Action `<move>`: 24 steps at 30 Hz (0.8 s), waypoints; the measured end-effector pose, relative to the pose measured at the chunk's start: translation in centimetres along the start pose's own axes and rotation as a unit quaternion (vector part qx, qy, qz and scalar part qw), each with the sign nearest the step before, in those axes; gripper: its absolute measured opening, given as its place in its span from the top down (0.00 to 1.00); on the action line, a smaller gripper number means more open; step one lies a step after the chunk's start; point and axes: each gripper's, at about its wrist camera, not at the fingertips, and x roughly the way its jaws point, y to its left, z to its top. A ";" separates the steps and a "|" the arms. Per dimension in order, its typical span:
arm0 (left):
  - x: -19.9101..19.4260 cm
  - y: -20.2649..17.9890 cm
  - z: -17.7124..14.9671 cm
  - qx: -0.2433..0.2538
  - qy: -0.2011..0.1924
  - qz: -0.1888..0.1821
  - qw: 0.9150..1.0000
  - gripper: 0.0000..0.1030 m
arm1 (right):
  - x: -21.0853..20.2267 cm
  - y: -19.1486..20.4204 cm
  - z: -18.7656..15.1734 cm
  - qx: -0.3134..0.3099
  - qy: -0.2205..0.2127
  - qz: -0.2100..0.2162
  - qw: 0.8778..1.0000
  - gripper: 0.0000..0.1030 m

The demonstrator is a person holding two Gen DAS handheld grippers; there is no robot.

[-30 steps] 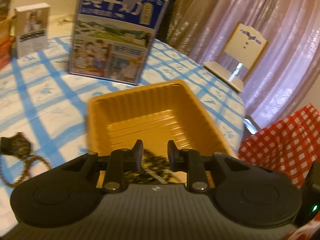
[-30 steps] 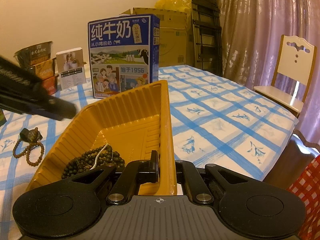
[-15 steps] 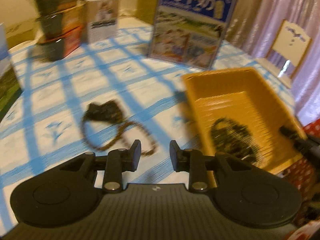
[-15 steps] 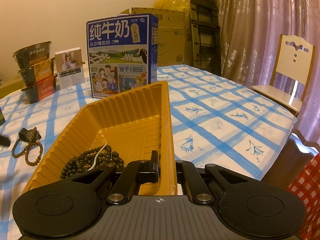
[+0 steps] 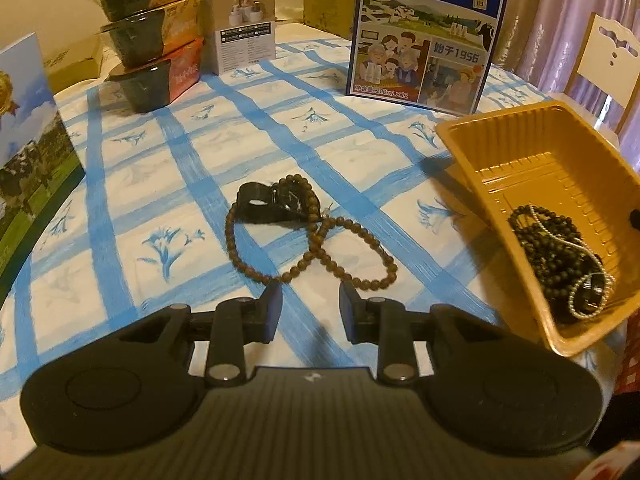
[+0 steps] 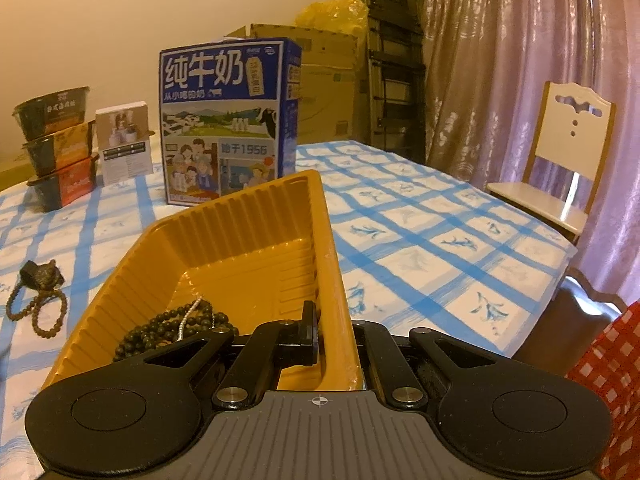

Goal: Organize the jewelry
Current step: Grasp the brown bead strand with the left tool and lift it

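A brown bead strand [image 5: 312, 252] lies looped on the blue-checked tablecloth, its far end by a small black piece [image 5: 260, 204]. My left gripper [image 5: 309, 307] hovers just short of the strand, open, nothing between its fingers. To the right stands an orange tray [image 5: 480, 152] holding dark beads with a silver chain [image 5: 560, 248]. In the right wrist view my right gripper [image 6: 336, 336] is shut on the right wall of the orange tray [image 6: 248, 220]. The dark beads [image 6: 172, 328] sit in its near left corner, and the brown strand [image 6: 36, 312] lies far left.
A blue milk carton [image 5: 428, 36] stands behind the tray. Stacked dark food bowls [image 5: 152, 36] and a small white box [image 5: 244, 24] stand at the back left. A picture box [image 5: 28, 152] is at the left edge. A white chair [image 6: 560, 160] and curtains are beyond the table.
My left gripper swung left out of the tray and down toward the brown strand on the cloth. The dark beads stay in the tray. The right gripper held still on the tray wall.
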 end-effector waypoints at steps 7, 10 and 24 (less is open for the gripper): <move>3.1 -0.4 1.0 0.013 0.006 -0.003 1.000 0.74 | 0.1 -0.2 -0.1 0.002 0.003 -0.006 1.000 0.96; 4.4 -0.4 1.7 0.007 0.009 -0.011 1.000 0.74 | 0.2 -0.4 -0.1 0.002 0.005 -0.006 1.000 0.96; 8.7 -0.3 3.3 0.005 0.029 -0.007 1.000 0.74 | 0.3 -0.3 -0.2 0.002 0.007 -0.006 1.000 0.96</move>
